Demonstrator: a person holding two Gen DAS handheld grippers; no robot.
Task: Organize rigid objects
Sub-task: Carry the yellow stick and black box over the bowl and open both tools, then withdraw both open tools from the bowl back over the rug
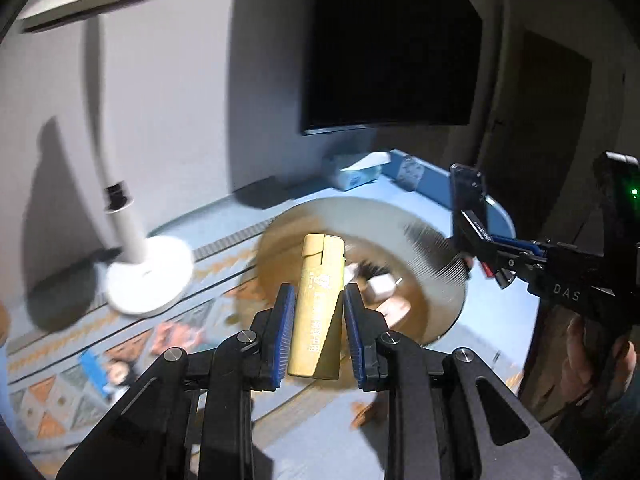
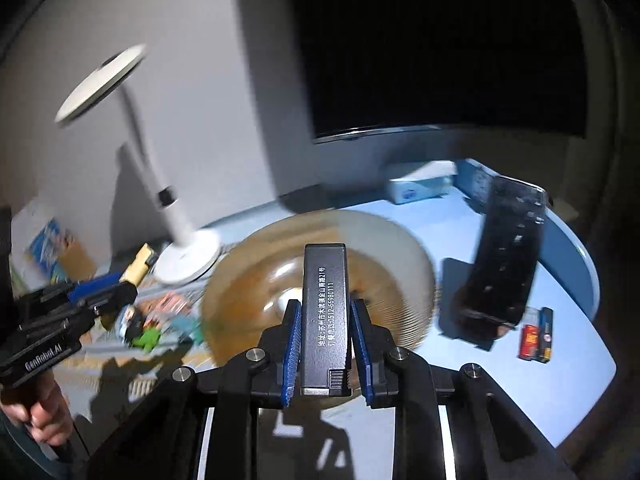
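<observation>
My left gripper (image 1: 316, 300) is shut on a gold lighter (image 1: 318, 280) and holds it upright above a round woven basket (image 1: 432, 248). My right gripper (image 2: 325, 312) is shut on a black lighter (image 2: 324, 300) with white print, also above the basket (image 2: 392, 256). In the left wrist view the right gripper (image 1: 466, 196) shows at the right edge with the black lighter (image 1: 466, 188) in it. In the right wrist view the left gripper (image 2: 116, 288) shows at the left with the gold lighter (image 2: 140, 264). Small items lie blurred inside the basket.
A white desk lamp (image 1: 148, 276) stands left of the basket. A tissue pack (image 1: 354, 172) lies at the back under a dark monitor (image 1: 392, 48). A black phone on a stand (image 2: 504, 256) and two more lighters (image 2: 536, 336) are at the right. Patterned mat and small clutter lie at the left.
</observation>
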